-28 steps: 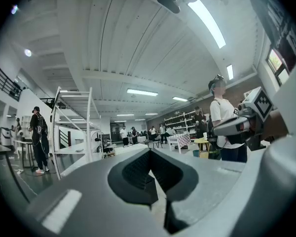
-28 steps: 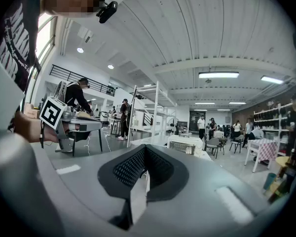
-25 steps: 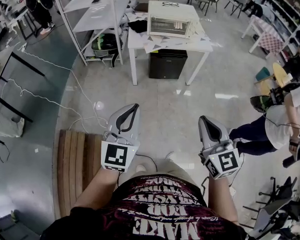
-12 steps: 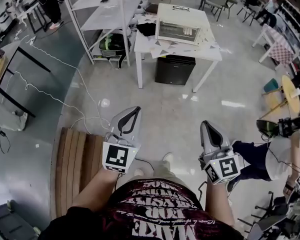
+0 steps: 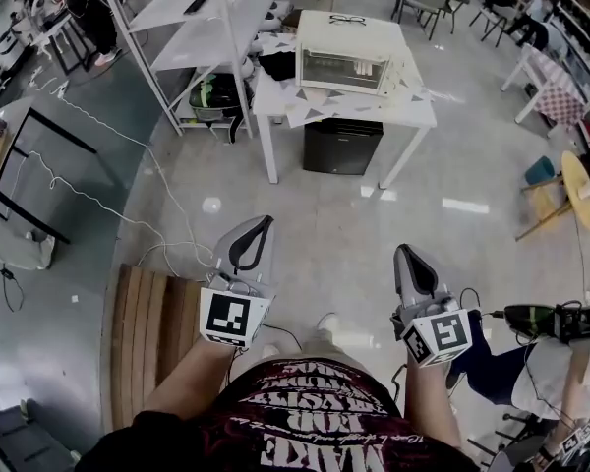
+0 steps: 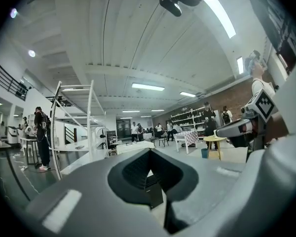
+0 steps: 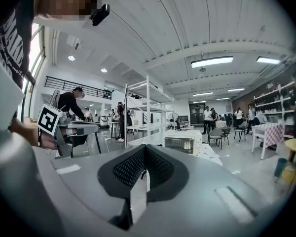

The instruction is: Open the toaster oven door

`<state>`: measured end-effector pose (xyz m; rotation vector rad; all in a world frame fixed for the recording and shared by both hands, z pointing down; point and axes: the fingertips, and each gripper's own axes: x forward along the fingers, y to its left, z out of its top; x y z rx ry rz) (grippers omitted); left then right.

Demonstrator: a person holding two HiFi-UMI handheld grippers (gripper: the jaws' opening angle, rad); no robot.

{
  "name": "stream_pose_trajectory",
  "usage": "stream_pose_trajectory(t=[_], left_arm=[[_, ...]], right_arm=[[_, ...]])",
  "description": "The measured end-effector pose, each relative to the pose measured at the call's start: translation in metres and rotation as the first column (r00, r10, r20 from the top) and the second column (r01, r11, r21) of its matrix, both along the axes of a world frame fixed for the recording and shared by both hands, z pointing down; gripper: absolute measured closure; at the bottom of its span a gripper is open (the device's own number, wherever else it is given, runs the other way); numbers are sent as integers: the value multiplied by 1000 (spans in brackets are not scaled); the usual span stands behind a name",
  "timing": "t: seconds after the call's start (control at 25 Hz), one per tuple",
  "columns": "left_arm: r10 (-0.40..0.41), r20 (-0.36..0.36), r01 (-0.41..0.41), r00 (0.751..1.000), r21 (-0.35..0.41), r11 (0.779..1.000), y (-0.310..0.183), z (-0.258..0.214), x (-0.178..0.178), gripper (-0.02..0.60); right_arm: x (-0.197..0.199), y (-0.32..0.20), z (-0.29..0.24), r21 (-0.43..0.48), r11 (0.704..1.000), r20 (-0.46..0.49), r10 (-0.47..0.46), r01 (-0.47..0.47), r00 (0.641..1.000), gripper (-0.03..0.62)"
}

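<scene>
The room is a big workshop hall with a grey floor [image 5: 324,214], a white rack [image 5: 192,23] at the left and other people at the edges.

I hold both tools low, close in front of my body. The left hand-held gripper [image 5: 265,220] has its jaws together, tips touching, with nothing between them. In its own view I see only far things through the hollow behind the tips. The right hand-held gripper [image 5: 401,250] is the same: jaws closed and empty. Both point forward over the floor, and a wooden pallet [image 5: 152,323] lies beside the left one.

The toaster oven [image 5: 346,59] stands well apart from both, on the white desk [image 5: 418,108] ahead, above a black cabinet [image 5: 342,147]. Its glass door faces me and looks closed. The handle is too small to make out from here.

I judge that the step in hand is the approach, and the door work is not yet begun. To do it well, I should come up square to the oven front until the door is in reach. I should spread the jaws of one tool before I arrive and take the handle at its middle. The hinge is probably at the bottom edge, so the pull must follow that arc, not go straight back. The oven may slide on the desk, so the other tool can press on its top.
</scene>
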<state>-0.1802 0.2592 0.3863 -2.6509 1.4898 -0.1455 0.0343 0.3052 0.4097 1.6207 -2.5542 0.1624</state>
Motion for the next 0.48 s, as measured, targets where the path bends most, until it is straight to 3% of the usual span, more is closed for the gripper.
stream_pose_trajectory(t=[0.36, 0.48], left_arm=[[17, 18, -17, 1000, 17, 1000, -38, -14, 44, 580], [-11, 12, 11, 1000, 22, 1000, -49, -20, 54, 580]], right_arm=[[28, -41, -16, 30, 998, -3, -54, 54, 999, 571], [41, -55, -23, 49, 996, -1, -71, 71, 998, 571]])
